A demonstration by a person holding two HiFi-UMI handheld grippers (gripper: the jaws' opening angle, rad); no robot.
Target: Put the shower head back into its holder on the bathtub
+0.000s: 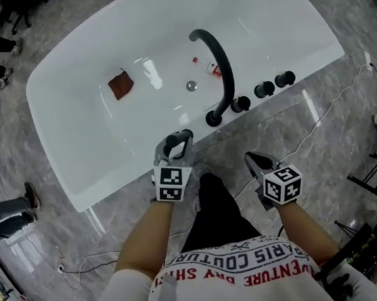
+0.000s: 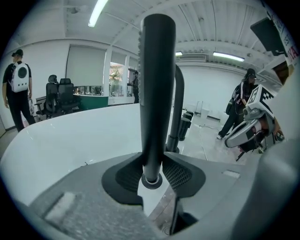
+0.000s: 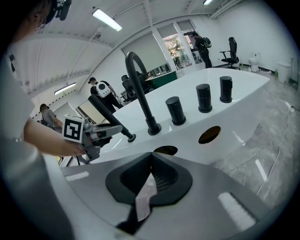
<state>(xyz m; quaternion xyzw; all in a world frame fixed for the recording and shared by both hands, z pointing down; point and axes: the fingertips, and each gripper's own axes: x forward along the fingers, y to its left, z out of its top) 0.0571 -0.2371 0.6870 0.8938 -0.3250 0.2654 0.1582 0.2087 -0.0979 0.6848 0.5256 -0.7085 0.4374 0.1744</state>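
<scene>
The black shower head (image 1: 181,138) is a long wand, and my left gripper (image 1: 174,145) is shut on it just in front of the white bathtub's (image 1: 107,156) near rim. In the left gripper view the shower head (image 2: 157,84) stands upright between the pads, with the left gripper (image 2: 152,174) closed round its lower end. To its right the black curved spout (image 1: 221,67) rises from the rim, followed by three black knobs (image 1: 263,89). My right gripper (image 1: 252,160) hangs over the floor, shut and empty. The right gripper view shows two dark oval openings (image 3: 209,134) on the rim below the knobs.
Inside the tub lie a dark red cloth (image 1: 121,85), a drain (image 1: 191,85) and a small red-and-white item (image 1: 213,69). Cables (image 1: 320,115) trail over the marble floor. People stand around the tub (image 2: 18,89), (image 2: 241,101). Office chairs (image 2: 60,96) stand beyond it.
</scene>
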